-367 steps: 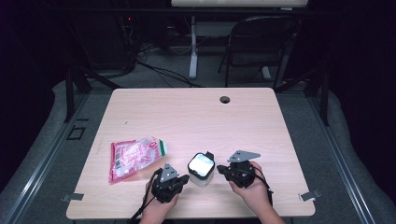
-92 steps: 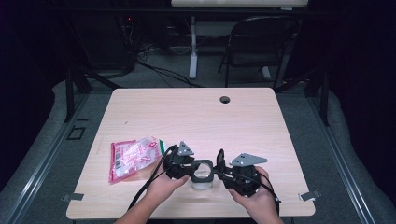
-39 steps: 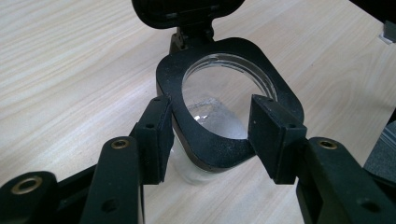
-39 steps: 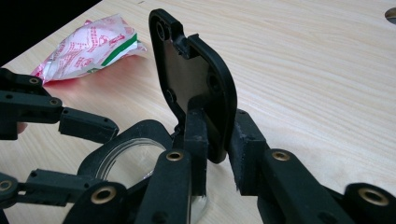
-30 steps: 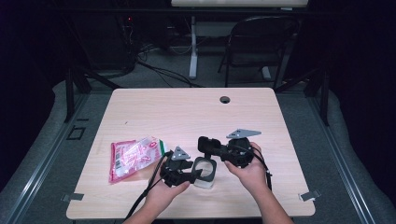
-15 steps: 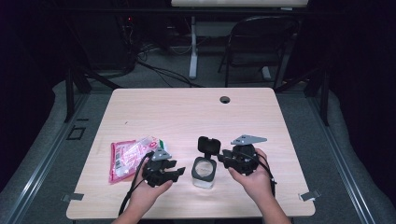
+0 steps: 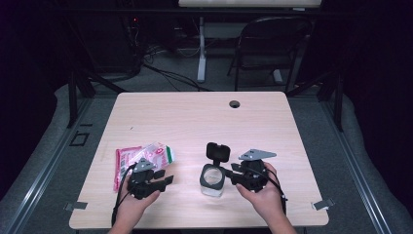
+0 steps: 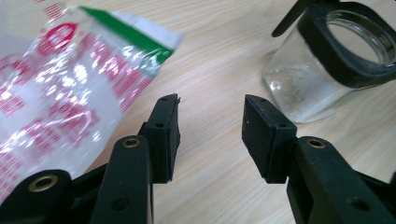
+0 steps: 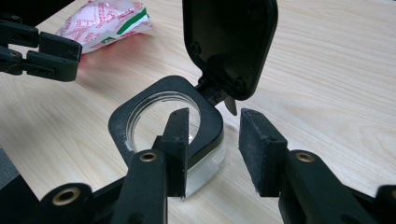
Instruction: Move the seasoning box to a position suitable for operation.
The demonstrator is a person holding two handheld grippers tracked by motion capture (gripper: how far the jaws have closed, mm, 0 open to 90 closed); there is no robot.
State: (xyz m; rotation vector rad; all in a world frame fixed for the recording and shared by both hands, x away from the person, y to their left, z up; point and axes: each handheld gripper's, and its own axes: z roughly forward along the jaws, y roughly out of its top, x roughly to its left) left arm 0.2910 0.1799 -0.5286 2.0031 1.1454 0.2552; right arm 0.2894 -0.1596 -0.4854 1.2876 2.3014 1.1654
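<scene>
Open-lidded glass jar (image 7: 213, 178), seemingly empty

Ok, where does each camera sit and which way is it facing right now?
High view: above the person's side, looking forward and down at the table; both hands and claws show.
Left gripper view: on the left claw, aimed across the tabletop between packet and jar.
Right gripper view: on the right claw, facing the open-lidded jar.
All three share jar and packet.
</scene>
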